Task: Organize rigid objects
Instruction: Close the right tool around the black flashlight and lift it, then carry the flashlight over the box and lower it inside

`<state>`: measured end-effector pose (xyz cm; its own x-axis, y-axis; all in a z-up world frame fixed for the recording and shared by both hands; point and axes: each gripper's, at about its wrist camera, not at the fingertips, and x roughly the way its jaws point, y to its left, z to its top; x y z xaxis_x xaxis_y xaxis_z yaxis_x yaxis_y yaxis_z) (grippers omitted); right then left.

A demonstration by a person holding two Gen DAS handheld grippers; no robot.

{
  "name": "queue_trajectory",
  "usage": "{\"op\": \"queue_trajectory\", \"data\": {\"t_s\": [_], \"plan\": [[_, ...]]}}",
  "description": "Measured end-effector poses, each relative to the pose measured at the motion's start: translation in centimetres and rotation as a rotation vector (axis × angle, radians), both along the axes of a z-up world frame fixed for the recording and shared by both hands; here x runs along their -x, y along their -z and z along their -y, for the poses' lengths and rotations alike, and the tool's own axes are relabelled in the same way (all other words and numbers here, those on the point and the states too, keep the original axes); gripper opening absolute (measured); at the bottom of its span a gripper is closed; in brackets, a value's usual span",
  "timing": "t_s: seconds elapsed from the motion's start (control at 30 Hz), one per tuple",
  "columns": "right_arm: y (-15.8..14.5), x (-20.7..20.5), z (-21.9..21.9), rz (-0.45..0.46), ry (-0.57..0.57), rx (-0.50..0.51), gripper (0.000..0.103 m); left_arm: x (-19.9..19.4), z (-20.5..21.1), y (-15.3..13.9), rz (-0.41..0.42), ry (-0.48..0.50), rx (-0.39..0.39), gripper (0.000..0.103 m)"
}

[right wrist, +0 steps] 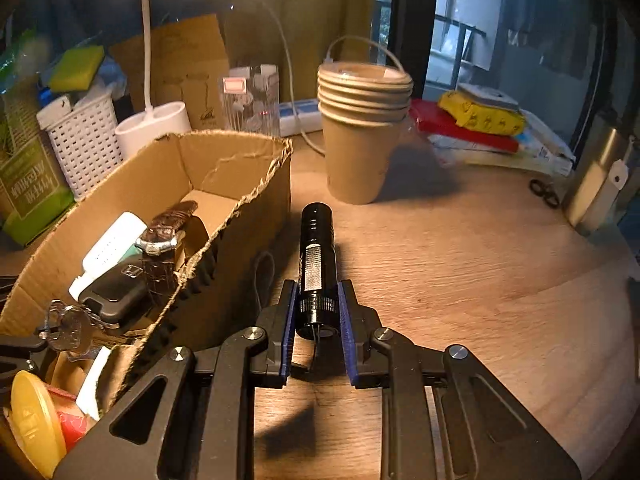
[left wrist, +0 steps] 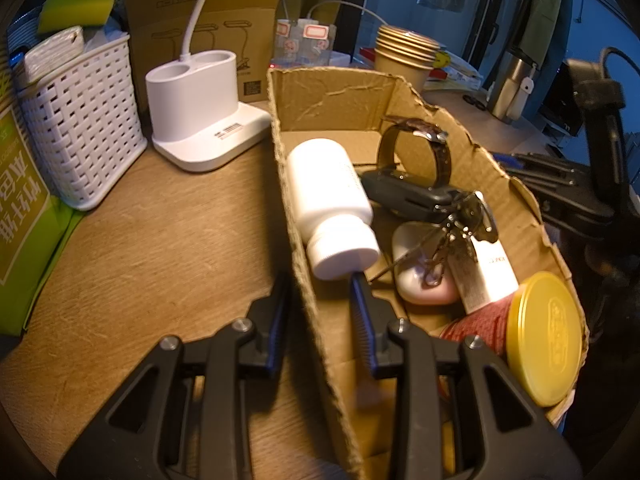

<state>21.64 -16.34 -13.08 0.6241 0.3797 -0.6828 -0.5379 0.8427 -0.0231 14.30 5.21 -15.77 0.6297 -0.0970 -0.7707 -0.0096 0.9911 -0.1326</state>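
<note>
Fingers of the right gripper [right wrist: 318,320] are closed on the black flashlight [right wrist: 316,264], which lies on the counter [right wrist: 460,280] just beside the cardboard box [right wrist: 240,208] — not yet lifted, as far as I can judge. The left gripper [left wrist: 320,312] pinches the box's near wall between its narrowly parted fingers. Inside the box already sit a white bottle [left wrist: 332,200], watch [left wrist: 424,152], car key [left wrist: 408,196], keys, a pink case and a yellow-lidded jar [left wrist: 544,340] — so the flashlight looks like the last loose item.
</note>
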Motion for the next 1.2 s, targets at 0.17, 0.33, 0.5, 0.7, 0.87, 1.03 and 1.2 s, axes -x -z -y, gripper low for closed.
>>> {"op": "queue_trajectory", "data": {"t_s": [0.17,0.33,0.5,0.7,0.87,1.03,1.2], "plan": [[-1.7,0.8,0.4,0.044,0.008,-0.008,0.022,0.0,0.1,0.0,0.0,0.0,0.0,0.032],[-3.6,1.9,0.6,0.094,0.004,-0.019,0.022,0.0,0.0,0.0,0.0,0.0,0.0,0.032],[-5.8,3.2,0.9,0.148,0.001,-0.04,0.022,0.0,0.0,0.0,0.0,0.0,0.001,0.032],[-8.3,4.8,0.9,0.214,-0.013,-0.04,0.022,0.0,0.1,-0.1,0.0,0.0,0.001,0.032],[-10.2,5.9,0.6,0.263,-0.028,-0.034,0.022,0.0,0.1,-0.1,0.0,0.0,0.002,0.032],[-11.5,7.1,0.5,0.306,-0.038,-0.041,0.022,0.0,0.1,-0.1,0.0,0.0,0.002,0.032],[-12.5,8.2,-0.1,0.334,-0.055,-0.043,0.022,0.1,0.1,-0.1,-0.001,0.0,0.002,0.032]]}}
